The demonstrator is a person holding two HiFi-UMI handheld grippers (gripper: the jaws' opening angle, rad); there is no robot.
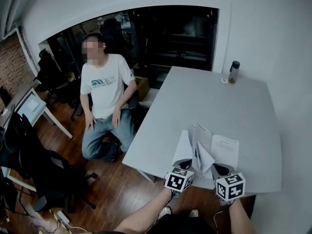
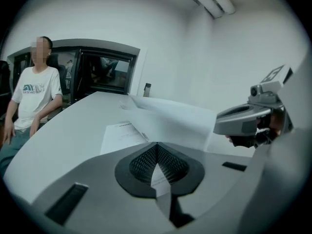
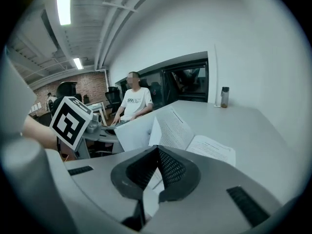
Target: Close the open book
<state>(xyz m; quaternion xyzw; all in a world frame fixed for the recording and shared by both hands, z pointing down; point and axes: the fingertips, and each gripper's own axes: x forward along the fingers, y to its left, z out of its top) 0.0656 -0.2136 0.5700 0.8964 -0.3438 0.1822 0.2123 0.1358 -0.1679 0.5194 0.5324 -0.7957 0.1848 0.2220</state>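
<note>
The open book lies on the near edge of the white table, at about 5 o'clock in the head view, with its middle leaves standing up. The left gripper is clenched on a thin page. The right gripper pinches another page.

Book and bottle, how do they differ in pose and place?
The book lies open, pages lifted, at the near edge of the table; the bottle stands upright at its far edge. The book is white, the bottle dark. Both rest on the table.
</note>
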